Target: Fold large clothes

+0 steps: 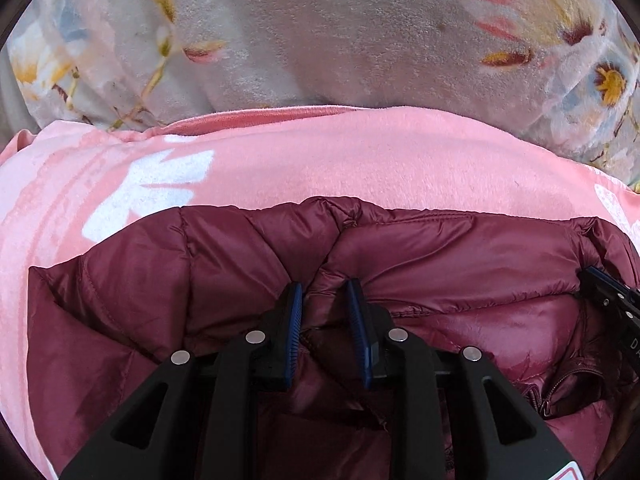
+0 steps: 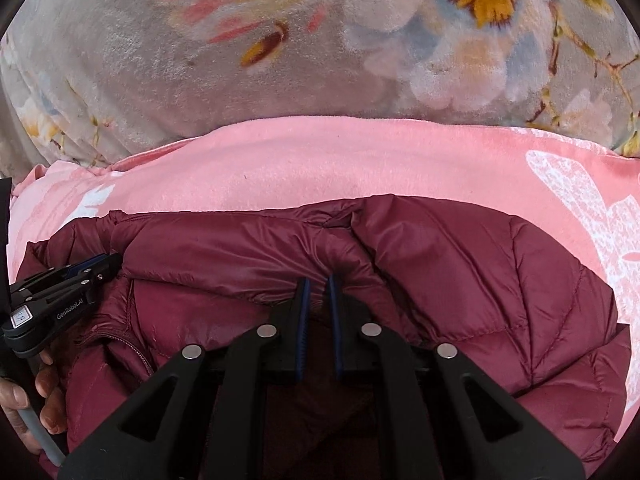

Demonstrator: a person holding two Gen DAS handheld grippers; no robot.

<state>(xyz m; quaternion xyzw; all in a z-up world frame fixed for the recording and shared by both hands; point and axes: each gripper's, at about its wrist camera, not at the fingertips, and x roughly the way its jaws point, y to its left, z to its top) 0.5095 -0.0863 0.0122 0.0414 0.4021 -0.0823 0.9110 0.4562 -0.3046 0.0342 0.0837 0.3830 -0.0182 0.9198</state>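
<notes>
A maroon quilted puffer jacket (image 1: pixel 460 256) (image 2: pixel 480 272) lies folded on a pink blanket (image 1: pixel 320 160), its zipper (image 1: pixel 560 388) showing near the middle. My left gripper (image 1: pixel 325 292) sits over the jacket's upper folded edge. A ridge of fabric stands between its blue pads (image 1: pixel 297 304), with a dark gap along the left pad. It also shows at the left edge of the right wrist view (image 2: pixel 68 280). My right gripper (image 2: pixel 318 284) is nearly closed, pinching a thin fold of the same edge. Its tip shows in the left wrist view (image 1: pixel 612 304).
Beyond the pink blanket (image 2: pixel 320 160) lies a grey plush blanket with a flower print (image 1: pixel 320 20) (image 2: pixel 120 60). A person's hand (image 2: pixel 40 392) holds the left gripper's handle at the lower left. The two grippers stand close together over the jacket.
</notes>
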